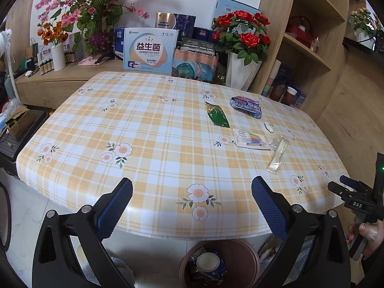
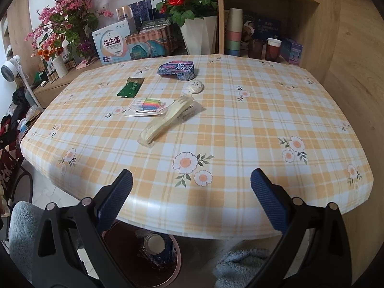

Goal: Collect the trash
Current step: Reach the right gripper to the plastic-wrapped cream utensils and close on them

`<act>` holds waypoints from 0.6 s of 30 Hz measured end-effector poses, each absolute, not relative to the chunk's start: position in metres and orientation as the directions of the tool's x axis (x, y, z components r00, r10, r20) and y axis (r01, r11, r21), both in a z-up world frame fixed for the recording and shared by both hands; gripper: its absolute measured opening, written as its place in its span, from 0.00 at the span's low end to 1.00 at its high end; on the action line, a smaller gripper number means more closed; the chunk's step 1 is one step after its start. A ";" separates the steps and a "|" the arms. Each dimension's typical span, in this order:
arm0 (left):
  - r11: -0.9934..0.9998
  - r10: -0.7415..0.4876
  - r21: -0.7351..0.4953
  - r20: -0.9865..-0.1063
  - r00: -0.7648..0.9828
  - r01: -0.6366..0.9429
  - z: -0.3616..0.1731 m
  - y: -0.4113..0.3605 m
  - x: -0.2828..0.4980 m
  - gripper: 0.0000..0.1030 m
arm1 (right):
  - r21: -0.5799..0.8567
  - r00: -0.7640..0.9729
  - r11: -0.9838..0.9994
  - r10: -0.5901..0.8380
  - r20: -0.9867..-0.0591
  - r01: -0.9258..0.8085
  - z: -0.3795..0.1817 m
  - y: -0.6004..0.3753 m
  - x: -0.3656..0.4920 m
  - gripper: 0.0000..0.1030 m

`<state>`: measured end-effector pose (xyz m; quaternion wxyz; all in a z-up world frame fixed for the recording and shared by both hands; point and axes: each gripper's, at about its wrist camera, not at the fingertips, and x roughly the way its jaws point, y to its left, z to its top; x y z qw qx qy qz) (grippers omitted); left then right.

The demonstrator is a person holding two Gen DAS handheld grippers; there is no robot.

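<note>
My left tool (image 1: 192,196) hangs over the near edge of the counter (image 1: 148,129), its blue-padded fingers (image 1: 115,206) spread wide and holding nothing. My right tool (image 2: 192,192) hovers at the same edge, fingers (image 2: 268,201) likewise parted and empty; from the left wrist view it shows at the far right, gripped in my hand (image 1: 367,235).

The trash lies on the checked, flower-printed cloth, gathered toward the far side of the counter and well apart from both tools. A green foil packet (image 2: 130,87) lies flat, farthest left of the group in the right wrist view. Beside it sits a crumpled blue-and-pink wrapper (image 2: 176,70), nearest the shelf unit (image 2: 264,19). A small round white piece (image 2: 195,87) rests just in front of that wrapper. A card of coloured pens (image 2: 148,105) lies nearer me, and a clear bag of pale plastic forks (image 2: 168,120) overlaps its right edge, angled toward the near side.

Below the counter's front edge, on the floor between my two tools, stands a brown bin (image 1: 242,259) already holding a round lid and dark wrappers. Boxes and vases of artificial flowers (image 1: 242,33) line the sideboard behind.
</note>
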<state>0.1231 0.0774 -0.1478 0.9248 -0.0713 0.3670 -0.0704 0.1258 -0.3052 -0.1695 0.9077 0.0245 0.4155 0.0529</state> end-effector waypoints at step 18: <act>0.984 -0.169 -0.156 -0.683 0.710 0.084 -0.182 0.082 0.191 0.94 | 0.106 0.549 0.992 0.126 -0.826 -0.069 -0.214 -0.280 0.221 0.93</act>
